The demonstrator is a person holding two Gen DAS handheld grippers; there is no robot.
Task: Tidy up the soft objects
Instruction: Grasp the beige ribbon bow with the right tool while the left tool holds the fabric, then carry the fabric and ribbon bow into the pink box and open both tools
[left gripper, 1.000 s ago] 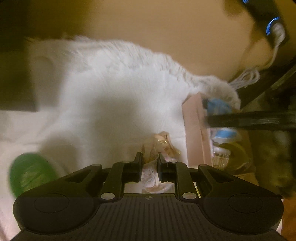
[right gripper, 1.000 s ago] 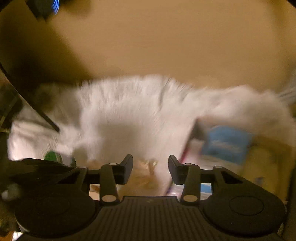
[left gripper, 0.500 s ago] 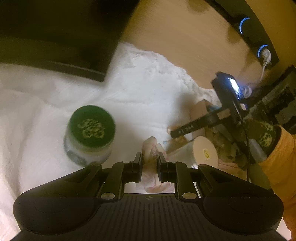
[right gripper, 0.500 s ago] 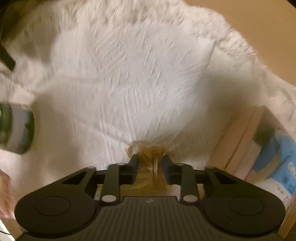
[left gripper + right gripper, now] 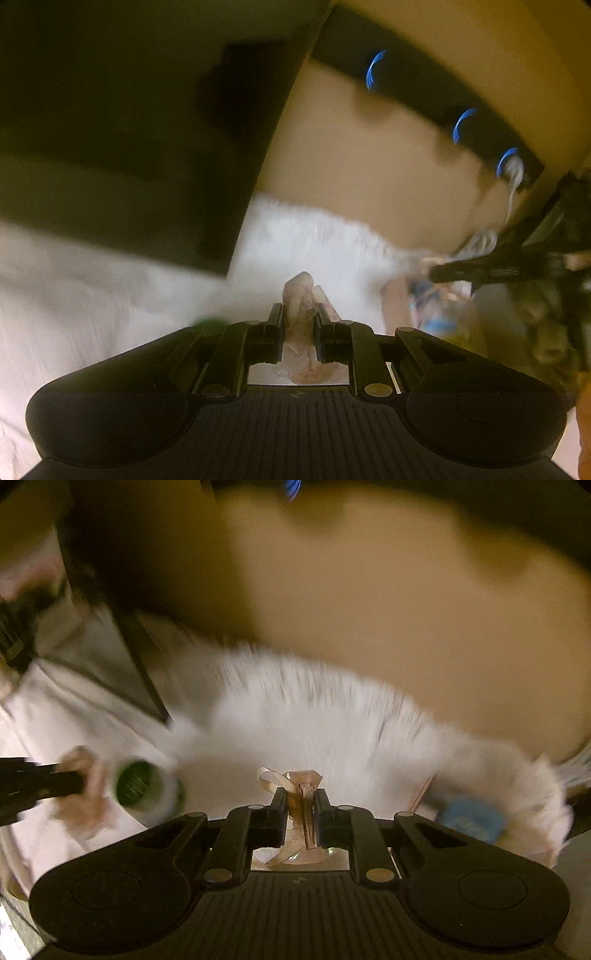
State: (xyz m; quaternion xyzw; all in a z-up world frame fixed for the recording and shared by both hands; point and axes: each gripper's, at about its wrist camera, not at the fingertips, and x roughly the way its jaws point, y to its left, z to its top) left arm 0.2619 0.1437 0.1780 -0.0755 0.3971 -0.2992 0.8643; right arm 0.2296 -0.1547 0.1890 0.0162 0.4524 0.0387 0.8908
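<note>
Two grippers each clamp something light and limp: left gripper [image 5: 298, 320] pinches crumpled pinkish cloth [image 5: 300, 295]; right gripper [image 5: 303, 804] squeezes what looks like a ribboned pouch [image 5: 301, 781], gathered mid-bunch.

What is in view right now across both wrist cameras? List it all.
pink cloth: one, pale pink, pinched between the left fingers.
hair clip with ribbon: one, tan, pinched between the right fingers.
white towel: one, fluffy white, spread over the surface.
jar: one, green lid, left in the right view, blurred.
blue packet: one, blue, right in the right view, blurred.
power strip: one, black with blue lights, against the wall.
left gripper: black, shut.
right gripper: black, shut.
</note>
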